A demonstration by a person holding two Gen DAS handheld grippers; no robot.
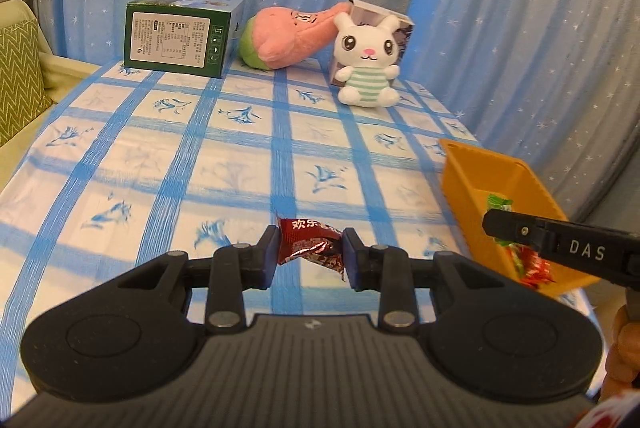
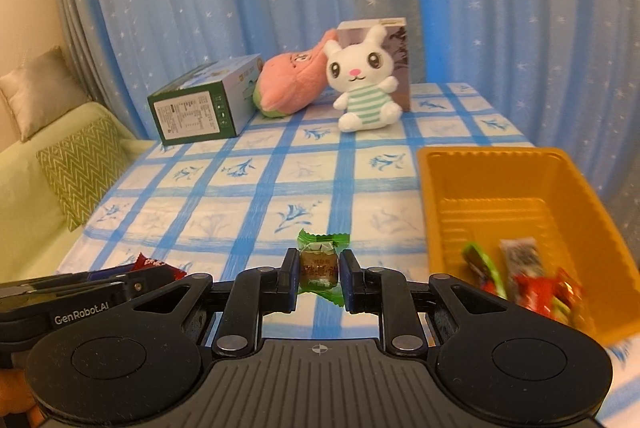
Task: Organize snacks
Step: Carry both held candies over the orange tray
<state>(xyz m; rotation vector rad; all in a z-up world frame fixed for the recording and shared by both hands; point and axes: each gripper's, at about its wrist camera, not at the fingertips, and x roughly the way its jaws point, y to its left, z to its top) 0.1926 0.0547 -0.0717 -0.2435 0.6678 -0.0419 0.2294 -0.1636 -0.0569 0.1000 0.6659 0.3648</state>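
Two grippers, left gripper (image 1: pixel 310 252) fingers pinching red candy (image 1: pixel 310 246), right gripper (image 2: pixel 319 278) fingers pinching green candy (image 2: pixel 320 262), orange tray (image 2: pixel 520 164) snacks blurred

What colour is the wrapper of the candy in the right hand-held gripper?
Green wrapper with a brown centre label, clearest in the right wrist view.

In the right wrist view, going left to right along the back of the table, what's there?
Green box → pink plush → white bunny plush, with a grey box propped behind the bunny.
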